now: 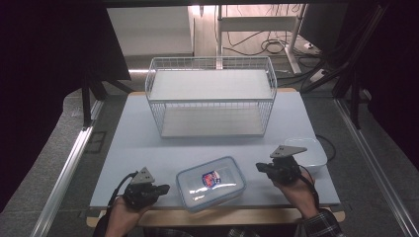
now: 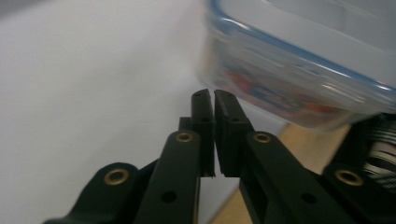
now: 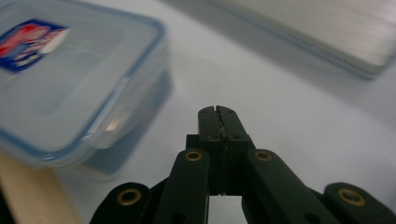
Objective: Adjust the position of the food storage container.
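Lidded food container (image 1: 211,183) sits at the surface's (image 1: 138,143) near edge, in front of the wire basket (image 1: 211,95), flanked by left tongs (image 1: 164,188) and right tongs (image 1: 259,167), both closed empty; handling seemingly not begun.

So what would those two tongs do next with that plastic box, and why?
Probably both move inward to the lidded plastic box. The left tongs and right tongs flank it, pointing at it, shut and holding nothing. They look set to press its sides and shift it, perhaps toward the wire basket.
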Demonstrator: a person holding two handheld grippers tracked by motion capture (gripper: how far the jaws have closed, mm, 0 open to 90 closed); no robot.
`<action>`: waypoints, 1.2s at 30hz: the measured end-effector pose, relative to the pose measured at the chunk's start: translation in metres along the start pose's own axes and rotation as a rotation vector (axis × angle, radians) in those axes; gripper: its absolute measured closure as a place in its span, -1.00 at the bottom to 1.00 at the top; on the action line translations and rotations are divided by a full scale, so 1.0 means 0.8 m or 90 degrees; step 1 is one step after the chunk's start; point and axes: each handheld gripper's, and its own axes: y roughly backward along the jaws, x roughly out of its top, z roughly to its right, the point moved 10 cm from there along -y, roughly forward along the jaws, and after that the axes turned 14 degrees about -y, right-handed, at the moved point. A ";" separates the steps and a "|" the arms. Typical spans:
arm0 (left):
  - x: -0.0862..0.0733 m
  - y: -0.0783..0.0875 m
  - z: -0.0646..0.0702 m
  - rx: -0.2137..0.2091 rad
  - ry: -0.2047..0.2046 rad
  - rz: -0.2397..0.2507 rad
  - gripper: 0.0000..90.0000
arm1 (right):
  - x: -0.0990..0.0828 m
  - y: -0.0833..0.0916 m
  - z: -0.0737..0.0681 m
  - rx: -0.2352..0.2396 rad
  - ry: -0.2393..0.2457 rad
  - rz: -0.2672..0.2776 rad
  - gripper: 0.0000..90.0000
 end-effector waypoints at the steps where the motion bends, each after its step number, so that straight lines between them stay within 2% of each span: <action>1: 0.000 -0.001 0.006 -0.004 -0.002 0.000 0.99 | -0.004 -0.001 -0.007 0.006 0.006 -0.007 0.99; 2: 0.000 -0.001 0.006 -0.004 -0.002 0.000 0.99 | -0.004 -0.001 -0.007 0.006 0.006 -0.007 0.99; 3: 0.000 -0.003 0.019 -0.022 -0.005 0.000 0.99 | -0.011 -0.004 -0.019 0.022 0.009 -0.020 0.99; 4: 0.000 -0.003 0.019 -0.022 -0.005 0.000 0.99 | -0.011 -0.004 -0.019 0.022 0.009 -0.020 0.99; 5: -0.002 -0.006 0.029 -0.033 -0.010 -0.010 0.99 | -0.018 -0.006 -0.028 0.040 0.010 -0.030 0.99; 6: -0.002 -0.006 0.029 -0.033 -0.010 -0.010 0.99 | -0.023 -0.007 -0.032 0.044 0.009 -0.037 0.99; 8: -0.003 -0.009 0.042 -0.054 -0.010 -0.014 0.99 | -0.031 -0.009 -0.037 0.051 0.008 -0.052 0.99; 10: -0.003 -0.010 0.046 -0.060 -0.014 -0.016 0.99 | -0.035 -0.010 -0.039 0.056 0.010 -0.058 0.99; 13: 0.000 -0.014 0.061 -0.087 -0.023 -0.018 0.99 | -0.047 -0.012 -0.049 0.076 0.009 -0.080 0.99; 17: 0.005 -0.019 0.067 -0.094 -0.019 -0.012 0.98 | -0.051 -0.013 -0.054 0.068 0.019 -0.083 0.99; 18: 0.005 -0.019 0.067 -0.094 -0.019 -0.012 0.98 | -0.051 -0.013 -0.054 0.068 0.019 -0.083 0.99; 21: 0.008 -0.019 0.058 -0.071 -0.002 -0.007 0.98 | -0.049 -0.013 -0.053 0.069 0.013 -0.080 0.99; 24: 0.009 -0.020 0.054 -0.066 0.009 -0.005 0.98 | -0.048 -0.014 -0.054 0.064 0.015 -0.079 0.99; 25: 0.009 -0.023 0.049 -0.055 0.018 -0.008 0.99 | -0.048 -0.015 -0.053 0.058 0.017 -0.077 1.00; 30: 0.013 -0.028 0.040 -0.037 0.023 -0.010 0.99 | -0.046 -0.016 -0.051 0.048 0.018 -0.074 1.00; 32: 0.017 -0.033 0.029 -0.022 0.027 -0.013 0.99 | -0.044 -0.017 -0.049 0.046 0.016 -0.070 1.00; 36: 0.020 -0.039 0.015 -0.016 0.026 -0.016 0.99 | -0.042 -0.019 -0.047 0.043 0.013 -0.067 1.00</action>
